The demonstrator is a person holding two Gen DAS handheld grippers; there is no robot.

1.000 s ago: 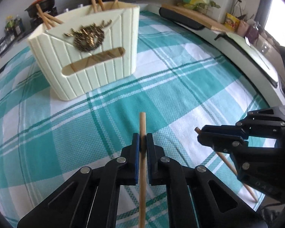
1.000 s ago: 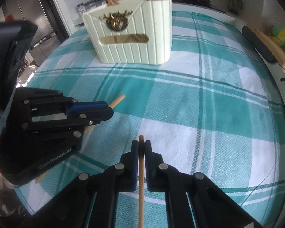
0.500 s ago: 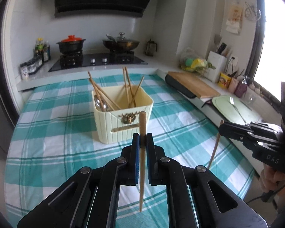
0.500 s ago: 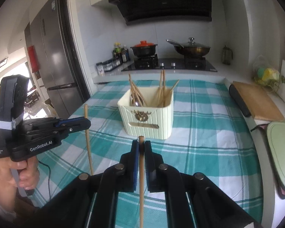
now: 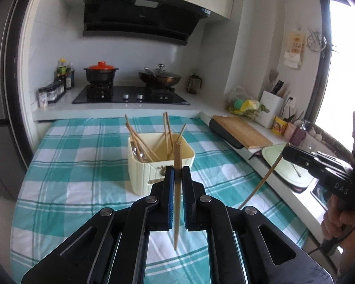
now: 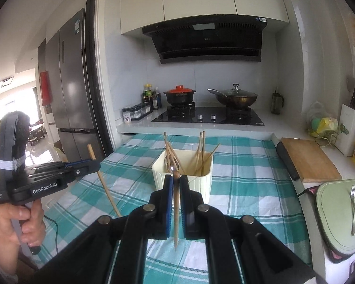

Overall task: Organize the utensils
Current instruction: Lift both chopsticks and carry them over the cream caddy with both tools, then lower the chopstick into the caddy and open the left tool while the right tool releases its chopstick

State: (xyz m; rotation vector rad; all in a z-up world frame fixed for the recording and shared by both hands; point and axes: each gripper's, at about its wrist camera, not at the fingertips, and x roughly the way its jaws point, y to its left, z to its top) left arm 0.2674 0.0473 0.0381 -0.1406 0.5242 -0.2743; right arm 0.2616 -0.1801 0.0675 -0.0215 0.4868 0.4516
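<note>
My left gripper (image 5: pixel 176 179) is clamped on a pale wooden chopstick (image 5: pixel 177 189) that stands nearly upright between the blue pads, its blunt end poking out at twelve o'clock. From the right wrist view that same gripper (image 6: pixel 92 165) sits at nine o'clock, a hand (image 6: pixel 19 222) wrapped round its handle. Dead ahead, on the teal-and-white checked tablecloth (image 5: pixel 82 165), stands the cream ribbed plastic utensil holder (image 5: pixel 142 177) with several chopsticks and a spoon leaning inside. My right gripper (image 6: pixel 175 187) is pinched on a second wooden chopstick (image 6: pixel 176 213), also near vertical. At three o'clock a metal fork (image 6: pixel 353 210) lies on a pale green board (image 6: pixel 331 213).
</note>
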